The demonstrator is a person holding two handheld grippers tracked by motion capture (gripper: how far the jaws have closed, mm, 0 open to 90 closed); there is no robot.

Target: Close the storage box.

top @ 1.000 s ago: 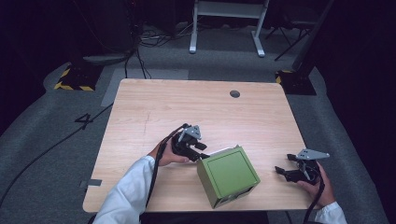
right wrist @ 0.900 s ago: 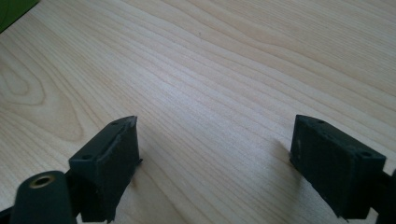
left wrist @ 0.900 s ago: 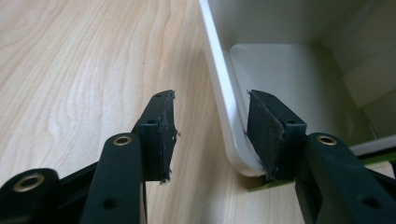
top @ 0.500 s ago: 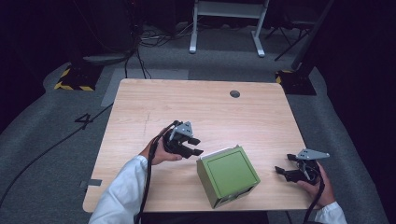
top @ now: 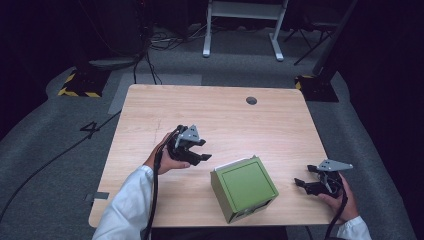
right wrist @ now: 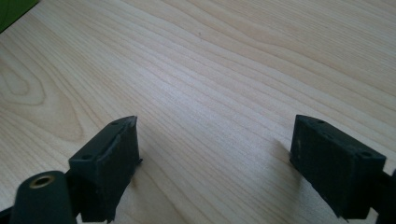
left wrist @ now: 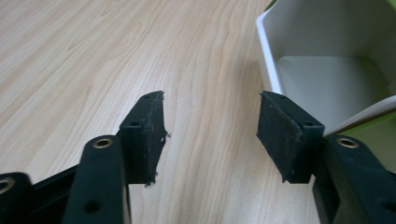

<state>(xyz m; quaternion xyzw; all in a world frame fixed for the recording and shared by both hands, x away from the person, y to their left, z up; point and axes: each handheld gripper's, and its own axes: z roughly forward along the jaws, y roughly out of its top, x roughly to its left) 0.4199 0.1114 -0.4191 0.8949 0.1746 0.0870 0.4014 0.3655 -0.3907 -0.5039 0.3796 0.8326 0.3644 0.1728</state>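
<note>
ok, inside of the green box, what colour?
White inside the green box, with green outer walls; the left gripper view shows it best.

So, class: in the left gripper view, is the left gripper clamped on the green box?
No: the left gripper is open over bare table, the green box beside it.

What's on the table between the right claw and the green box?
Nothing. In the high view, only bare wooden table separates the right claw from the green box.
</note>
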